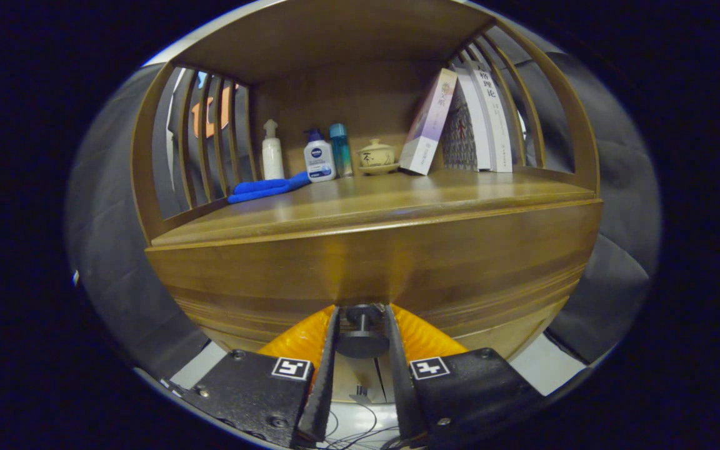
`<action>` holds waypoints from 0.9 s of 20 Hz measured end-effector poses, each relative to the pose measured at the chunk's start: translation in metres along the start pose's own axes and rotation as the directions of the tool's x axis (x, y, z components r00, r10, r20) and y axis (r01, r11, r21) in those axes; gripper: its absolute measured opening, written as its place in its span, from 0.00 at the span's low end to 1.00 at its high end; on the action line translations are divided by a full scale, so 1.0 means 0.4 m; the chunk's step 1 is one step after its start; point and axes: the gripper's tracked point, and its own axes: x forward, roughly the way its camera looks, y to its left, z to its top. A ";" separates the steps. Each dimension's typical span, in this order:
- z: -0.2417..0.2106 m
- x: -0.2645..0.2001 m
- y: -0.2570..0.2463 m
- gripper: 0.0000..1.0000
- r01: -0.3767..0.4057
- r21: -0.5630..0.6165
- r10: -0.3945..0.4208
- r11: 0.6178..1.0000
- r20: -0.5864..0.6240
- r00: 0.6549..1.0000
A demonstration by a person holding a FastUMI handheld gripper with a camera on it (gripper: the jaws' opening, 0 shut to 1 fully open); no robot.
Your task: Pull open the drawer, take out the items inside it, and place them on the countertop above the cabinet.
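Observation:
The wooden cabinet's drawer front (397,262) rises close ahead of me, just under the countertop (385,200). Its dark round knob (363,340) sits between my two fingers. My gripper (363,310) is shut on the knob, one finger pressing each side of its disc. The drawer front looks flush with the cabinet, and whatever lies inside is hidden.
At the back of the countertop stand a white pump bottle (272,152), a lotion bottle (319,157), a teal bottle (339,149) and a lidded cup on a saucer (377,156). A blue cloth (266,187) lies at the left. Books (429,122) lean at the right. Slatted sides enclose the shelf.

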 end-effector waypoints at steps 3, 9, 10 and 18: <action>0.000 -0.002 -0.001 0.37 -0.019 -0.002 0.019 1.000 -0.014 1.000; -0.022 -0.055 -0.011 0.32 -0.021 -0.019 0.020 1.000 -0.017 1.000; -0.028 -0.068 -0.011 0.32 -0.023 -0.024 0.022 0.999 -0.017 1.000; -0.084 -0.197 -0.013 0.32 -0.050 -0.039 0.050 0.998 -0.015 0.999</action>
